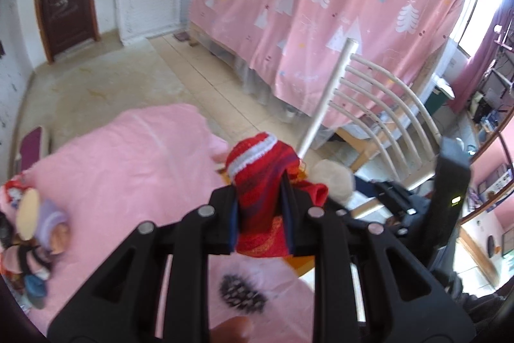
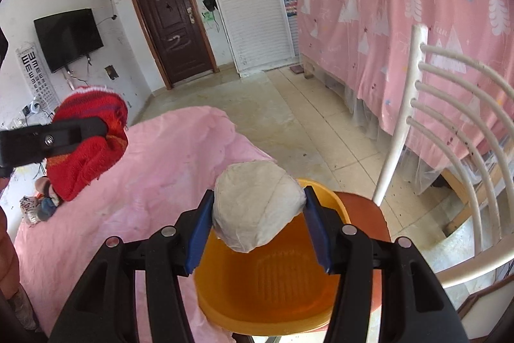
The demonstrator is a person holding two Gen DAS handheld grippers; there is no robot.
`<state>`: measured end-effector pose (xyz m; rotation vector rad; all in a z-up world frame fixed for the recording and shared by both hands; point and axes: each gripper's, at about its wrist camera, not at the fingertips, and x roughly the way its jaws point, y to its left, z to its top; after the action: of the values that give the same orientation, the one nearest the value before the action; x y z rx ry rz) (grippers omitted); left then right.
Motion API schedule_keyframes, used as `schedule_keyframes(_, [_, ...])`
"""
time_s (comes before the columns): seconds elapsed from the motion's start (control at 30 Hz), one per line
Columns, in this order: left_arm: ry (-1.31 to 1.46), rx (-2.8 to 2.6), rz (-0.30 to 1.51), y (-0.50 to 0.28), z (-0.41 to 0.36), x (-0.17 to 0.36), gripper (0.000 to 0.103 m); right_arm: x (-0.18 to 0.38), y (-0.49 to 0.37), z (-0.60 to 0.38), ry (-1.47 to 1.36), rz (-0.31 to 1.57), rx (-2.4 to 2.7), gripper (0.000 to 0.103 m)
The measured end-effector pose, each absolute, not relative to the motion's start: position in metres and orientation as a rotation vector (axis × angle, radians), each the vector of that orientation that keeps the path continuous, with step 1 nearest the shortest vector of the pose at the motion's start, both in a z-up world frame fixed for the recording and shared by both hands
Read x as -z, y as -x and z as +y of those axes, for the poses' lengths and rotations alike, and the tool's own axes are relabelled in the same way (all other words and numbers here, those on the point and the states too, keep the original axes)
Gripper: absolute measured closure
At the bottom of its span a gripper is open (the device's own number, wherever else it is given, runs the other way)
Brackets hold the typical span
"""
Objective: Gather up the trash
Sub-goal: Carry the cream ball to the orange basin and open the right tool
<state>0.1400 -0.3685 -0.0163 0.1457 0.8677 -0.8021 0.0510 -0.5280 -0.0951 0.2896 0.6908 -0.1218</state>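
My left gripper (image 1: 261, 211) is shut on a red knitted cloth (image 1: 261, 182) with a white band and holds it above the pink bed. It also shows at the left of the right wrist view (image 2: 86, 143), pinched by the left fingers (image 2: 64, 134). My right gripper (image 2: 258, 214) is shut on a crumpled white wad (image 2: 257, 204) and holds it over an orange basin (image 2: 266, 288). The basin stands on a chair seat beside the bed. The white wad shows blurred in the left wrist view (image 1: 332, 179).
A pink blanket (image 2: 144, 182) covers the bed. Dolls and small toys (image 1: 35, 230) lie at its left edge. A white slatted chair back (image 2: 449, 124) stands right of the basin. A bed draped in a pink curtain (image 2: 401, 21) lies across the tiled floor (image 2: 305, 124).
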Motion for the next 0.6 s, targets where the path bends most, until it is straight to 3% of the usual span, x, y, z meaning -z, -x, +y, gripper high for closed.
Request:
schedule_keyframes(0.23, [-0.145,0.813,0.913,-0.15,-0.391,0.031,0.077,0.123,-0.067,-0.538,-0.308,0.742,0.151,0.058])
schedule_keyframes(0.33, [-0.154,0.803,0.921,-0.153,-0.397,0.035,0.055,0.129,-0.071,-0.539,-0.305,0.754,0.163,0.057])
schedule_keyframes(0.37, [-0.151,0.806,0.922,-0.153,-0.399,0.036,0.052,0.13,-0.072,-0.539,-0.303,0.757,0.166,0.056])
schedule_keyframes(0.5, [-0.157,0.8,0.917,-0.152,-0.398,0.034,0.049,0.13,-0.075,-0.541,-0.291,0.753,0.181,0.041])
schedule_keyframes(0.6, [-0.152,0.794,0.908,-0.15,-0.394,0.03,0.049,0.124,-0.076,-0.538,-0.28,0.745,0.189,0.039])
